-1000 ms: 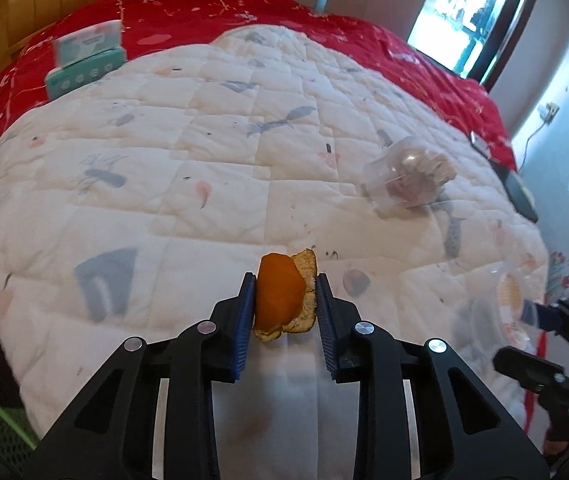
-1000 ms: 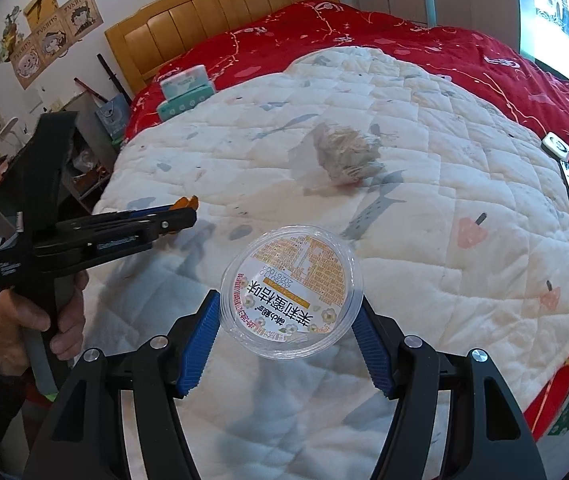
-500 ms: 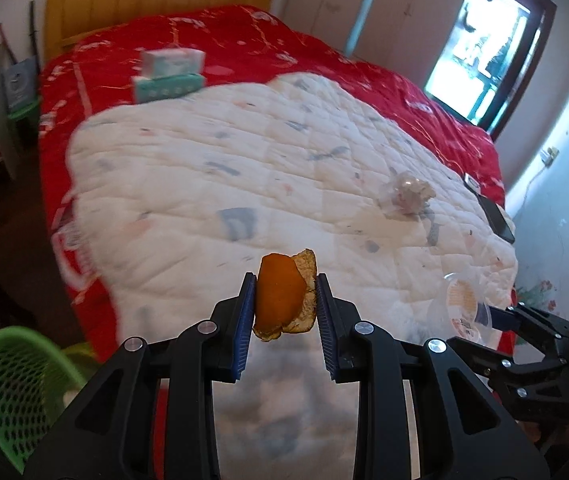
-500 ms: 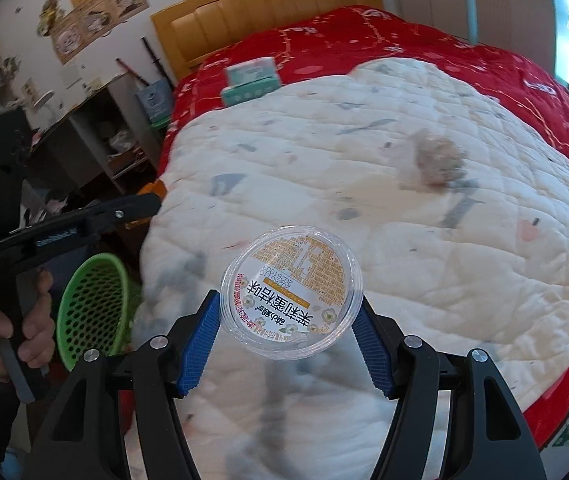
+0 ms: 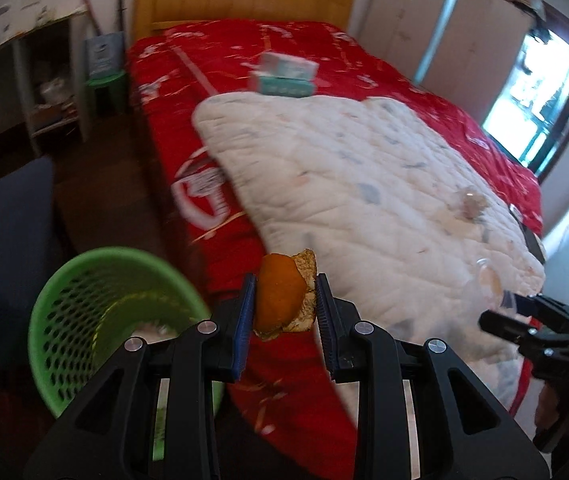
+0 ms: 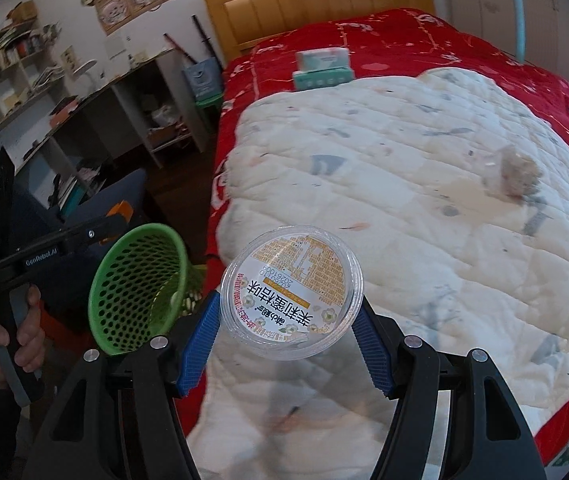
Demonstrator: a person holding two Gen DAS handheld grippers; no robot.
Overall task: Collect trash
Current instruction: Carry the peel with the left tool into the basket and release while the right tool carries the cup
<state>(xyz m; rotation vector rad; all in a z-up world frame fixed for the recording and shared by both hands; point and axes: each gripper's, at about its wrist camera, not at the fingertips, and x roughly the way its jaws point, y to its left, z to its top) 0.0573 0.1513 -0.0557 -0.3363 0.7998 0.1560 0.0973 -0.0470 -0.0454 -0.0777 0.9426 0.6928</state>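
Left tongs (image 5: 284,308) clench orange peel (image 5: 280,298); right tongs (image 6: 290,330) grip a plastic lid (image 6: 291,292). Green basket (image 5: 84,316) at eight o'clock beside the bed (image 5: 364,184).

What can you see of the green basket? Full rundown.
The green basket is a round, tapering bin that looks like plastic, its wall perforated with rows of small holes below a solid smooth rim. It stands beside the red-covered bed, near the foot corner, its mouth open and tilted toward both cameras. Something pale lies inside, too blurred to identify. Neither gripper touches it: the left gripper, shut on an orange peel, is near its rim; the right gripper holds a clear labelled lid nearby.
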